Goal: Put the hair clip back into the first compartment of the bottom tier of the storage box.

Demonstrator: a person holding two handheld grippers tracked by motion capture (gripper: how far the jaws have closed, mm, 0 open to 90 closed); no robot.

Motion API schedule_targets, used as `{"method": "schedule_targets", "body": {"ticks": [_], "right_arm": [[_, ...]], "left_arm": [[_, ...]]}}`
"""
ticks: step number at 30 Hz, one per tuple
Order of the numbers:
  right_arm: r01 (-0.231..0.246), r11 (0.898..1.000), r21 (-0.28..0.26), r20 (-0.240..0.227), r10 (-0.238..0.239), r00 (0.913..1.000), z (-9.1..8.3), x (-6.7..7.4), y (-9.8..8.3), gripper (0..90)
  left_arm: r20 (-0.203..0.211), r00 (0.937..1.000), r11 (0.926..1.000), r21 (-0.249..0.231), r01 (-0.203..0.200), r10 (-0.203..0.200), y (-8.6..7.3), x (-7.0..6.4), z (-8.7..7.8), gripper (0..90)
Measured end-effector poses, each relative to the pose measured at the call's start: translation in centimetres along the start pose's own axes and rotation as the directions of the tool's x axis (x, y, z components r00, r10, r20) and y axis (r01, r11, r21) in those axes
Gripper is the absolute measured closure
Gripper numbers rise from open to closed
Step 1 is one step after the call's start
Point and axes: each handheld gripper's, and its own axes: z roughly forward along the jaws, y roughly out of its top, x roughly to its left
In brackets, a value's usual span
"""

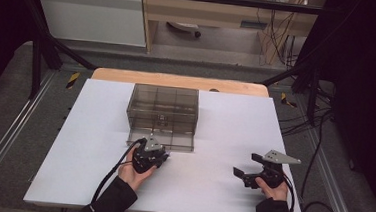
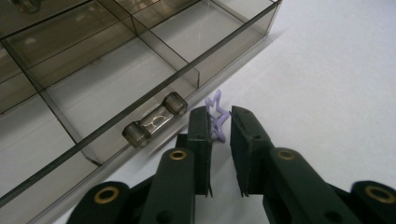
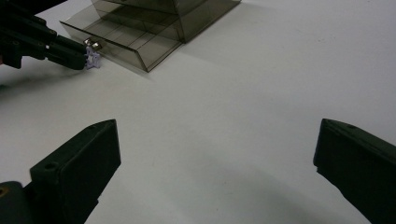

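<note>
The right gripper [image 1: 243,176] rests near the person with its jaws spread wide over the white table [image 1: 224,138], the left gripper [image 2: 219,122] pinches a small purple squiggly thing [image 2: 215,112], and just behind it sits the open drawer [image 2: 116,93] of the smoky plastic box [image 1: 163,109].

Left tool [image 1: 160,156] sits at the smoky drawer box's [image 1: 163,109] open drawer [image 1: 173,141].

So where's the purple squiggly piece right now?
In the left gripper view, the purple piece sits between the left tool's jaws on the white table, just beside the drawer handle.
</note>
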Motion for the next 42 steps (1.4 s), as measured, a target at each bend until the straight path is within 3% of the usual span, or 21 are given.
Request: {"method": "schedule_targets", "body": {"ticks": [11,42], "right_arm": [[0.002,1.0,0.001,0.0,-0.002,1.0,0.0,0.0,0.0,1.4],[0.002,1.0,0.003,0.0,-0.002,1.0,0.0,0.0,0.0,1.4]], "left_arm": [[0.011,0.9999,1.0,-0.001,-0.003,0.003,-0.1,-0.2,-0.2,88.8],[0.044,0.9986,0.9987,-0.043,-0.028,0.03,0.0,-0.7,-2.0,89.5]]}}
